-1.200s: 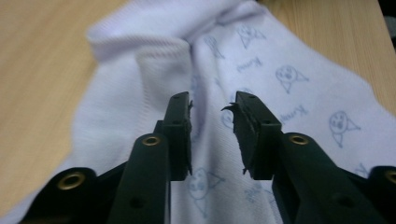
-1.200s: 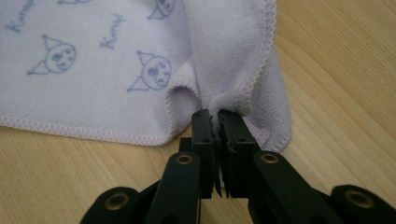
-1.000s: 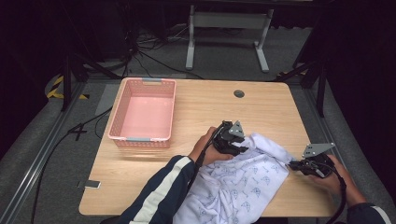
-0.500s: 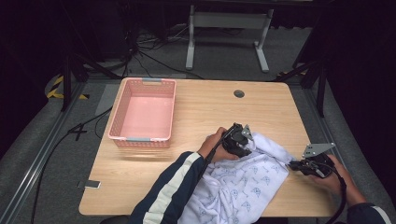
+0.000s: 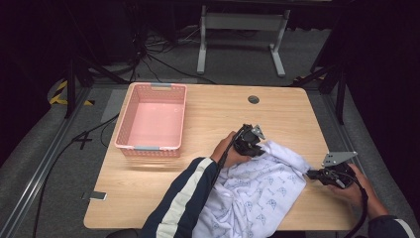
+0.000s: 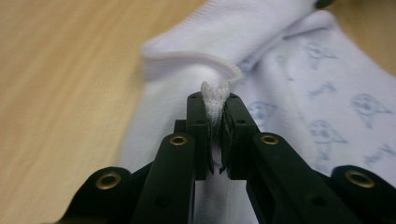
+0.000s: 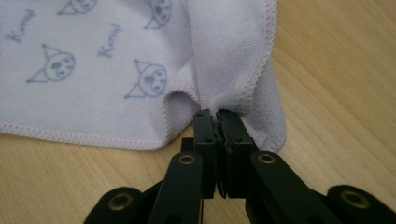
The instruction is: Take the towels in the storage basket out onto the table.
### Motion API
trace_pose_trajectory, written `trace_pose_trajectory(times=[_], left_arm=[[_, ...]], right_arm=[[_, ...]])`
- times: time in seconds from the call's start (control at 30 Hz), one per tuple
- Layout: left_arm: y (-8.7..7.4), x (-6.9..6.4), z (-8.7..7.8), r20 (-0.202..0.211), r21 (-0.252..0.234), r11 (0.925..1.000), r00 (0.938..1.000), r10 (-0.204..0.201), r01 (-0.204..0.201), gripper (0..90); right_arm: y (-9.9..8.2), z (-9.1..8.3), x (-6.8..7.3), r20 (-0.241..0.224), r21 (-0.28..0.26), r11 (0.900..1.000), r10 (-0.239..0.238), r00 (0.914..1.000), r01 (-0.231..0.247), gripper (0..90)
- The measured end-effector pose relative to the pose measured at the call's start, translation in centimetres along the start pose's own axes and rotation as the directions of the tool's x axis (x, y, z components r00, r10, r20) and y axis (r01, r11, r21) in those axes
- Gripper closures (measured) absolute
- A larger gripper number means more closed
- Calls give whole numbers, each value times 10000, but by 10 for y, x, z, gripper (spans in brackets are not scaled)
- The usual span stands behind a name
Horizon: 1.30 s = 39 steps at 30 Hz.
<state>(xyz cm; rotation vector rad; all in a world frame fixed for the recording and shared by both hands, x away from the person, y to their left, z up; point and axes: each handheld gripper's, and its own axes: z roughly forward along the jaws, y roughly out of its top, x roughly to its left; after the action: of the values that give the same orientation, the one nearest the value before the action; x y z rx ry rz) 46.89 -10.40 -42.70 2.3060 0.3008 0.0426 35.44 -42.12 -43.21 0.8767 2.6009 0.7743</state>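
Since the earlier frames, the left tool has slid a little along the far edge of the printed white towel and dropped onto it; its jaws have just been closing and now pinch a bunched bit of the towel's ribbed hem, clear in the left gripper view. Right tool sits where it was at the towel's right corner, jaws pressed together on a fold of stitched edge. Towel lies crumpled on the near right part of the wooden tabletop, with its near end hanging over the near edge beside the person's striped sleeve. Pink basket stands well apart on the left side
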Motion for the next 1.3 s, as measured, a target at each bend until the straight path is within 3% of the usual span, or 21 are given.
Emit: trace_pose_trajectory(times=[0.1,0.2,0.27,0.37,0.4,0.47,0.57,0.63,0.7,0.73,0.8,0.83,0.9,0.93,1.0,1.07,1.13,1.2,1.23,1.27,1.3], left_arm=[[-1,9,-23,-569,-645,9974,9978,-349,312,839],[-3,20,-45,-1662,-793,9960,9847,-530,403,859],[-3,29,-56,-2251,-685,9962,9719,-682,540,862],[5,48,-72,-3410,-512,9964,9366,-806,671,863],[8,55,-79,-3846,-544,9953,9182,-951,803,864],[14,69,-92,-4031,-1068,9887,9044,-1396,1051,864],[32,78,-103,-4542,-1269,9882,8805,-1353,863,865],[45,82,-108,-4913,-1566,9859,8613,-1295,589,865],[57,86,-116,-5271,-1753,9832,8387,-1370,504,865],[63,87,-121,-5310,-2065,9771,8328,-1565,520,865],[71,89,-129,-5434,-2142,9755,8238,-1615,499,864],[75,88,-133,-5603,-2287,9730,8130,-1582,317,864],[82,88,-143,-5798,-2529,9674,7984,-1622,129,863],[85,88,-149,-5962,-2552,9668,7853,-1671,119,862],[89,89,-163,-6079,-2629,9648,7756,-1700,54,861],[89,90,-174,-6351,-2799,9600,7502,-1838,-18,861],[82,93,-185,-6228,-3054,9519,7507,-2203,261,862],[74,94,-189,-6390,-2881,9572,7392,-2127,265,862],[74,94,-189,-6390,-2881,9572,7392,-2127,265,862],[62,94,-190,-6177,-2740,9603,7559,-2170,517,862],[62,94,-190,-6177,-2740,9603,7559,-2170,517,861]], right_arm=[[1,-4,-5,397,-318,9991,281,9988,-268,876],[7,-7,-17,978,-708,9945,843,9916,-776,881],[13,-7,-28,1250,-875,9904,1179,9851,-1074,882],[26,-4,-49,1780,-826,9876,1467,9730,-1338,884],[32,-2,-59,2082,-796,9870,1535,9660,-1397,884],[45,-4,-83,2334,-1123,9781,1974,9521,-1752,885],[71,-15,-117,2561,-1800,9594,2589,9314,-2172,887],[93,-24,-131,3323,-1937,9628,2449,9108,-1882,887],[115,-35,-141,3964,-2357,9562,2578,8811,-1737,887],[124,-41,-145,4182,-2606,9510,2667,8683,-1666,887],[141,-55,-153,4541,-3074,9376,2948,8408,-1627,887],[147,-59,-156,4686,-3153,9366,2937,8331,-1528,887],[164,-69,-159,4954,-3459,9279,3067,8127,-1393,887],[170,-72,-159,5025,-3511,9275,3024,8099,-1284,887],[186,-78,-158,5225,-3717,9230,2966,7994,-995,887],[200,-84,-155,5202,-3917,9162,2967,8008,-850,887],[213,-87,-150,5268,-4081,9111,2864,8003,-574,887],[222,-86,-142,5175,-4131,9099,2683,8125,-374,887],[225,-83,-138,5134,-4114,9111,2555,8193,-263,887],[226,-79,-133,4934,-4125,9107,2429,8352,-212,886],[226,-79,-133,4934,-4125,9107,2429,8352,-212,886]])
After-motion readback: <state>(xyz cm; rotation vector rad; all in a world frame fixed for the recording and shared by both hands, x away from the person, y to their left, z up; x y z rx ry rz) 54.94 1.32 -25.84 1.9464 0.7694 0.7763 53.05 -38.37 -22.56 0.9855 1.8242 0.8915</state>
